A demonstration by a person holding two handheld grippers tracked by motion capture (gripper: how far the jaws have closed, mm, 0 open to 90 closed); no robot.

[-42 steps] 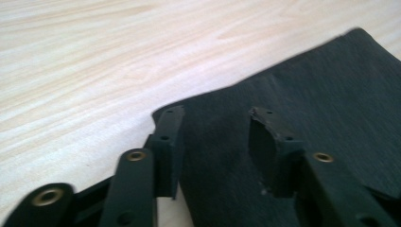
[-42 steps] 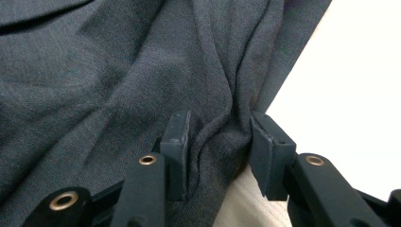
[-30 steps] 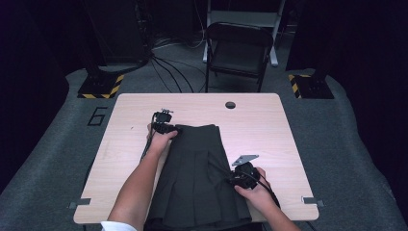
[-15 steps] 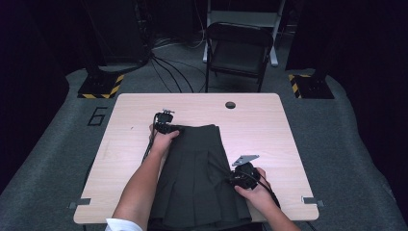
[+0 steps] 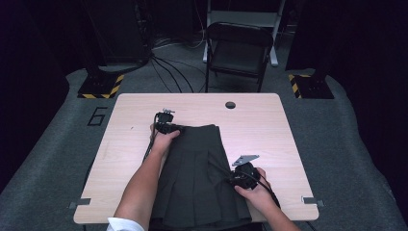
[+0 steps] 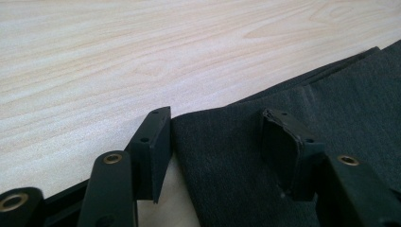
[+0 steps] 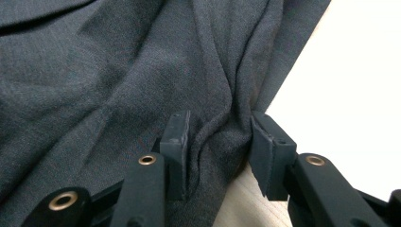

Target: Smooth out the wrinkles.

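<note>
A dark grey pleated skirt lies flat on the light wooden table, waistband toward the far side. My left gripper sits at the waistband's far left corner. In the left gripper view its jaws have just been closing but stand apart, and the flat skirt corner lies between them unpinched. My right gripper is at the skirt's right edge. The right gripper view has its pads pressed on a puckered fold of the skirt.
A round cable hole is near the table's far edge. A folding chair stands behind the table, with cables on the floor beside it. Bare wood lies left and right of the skirt. The skirt's hem reaches the near edge.
</note>
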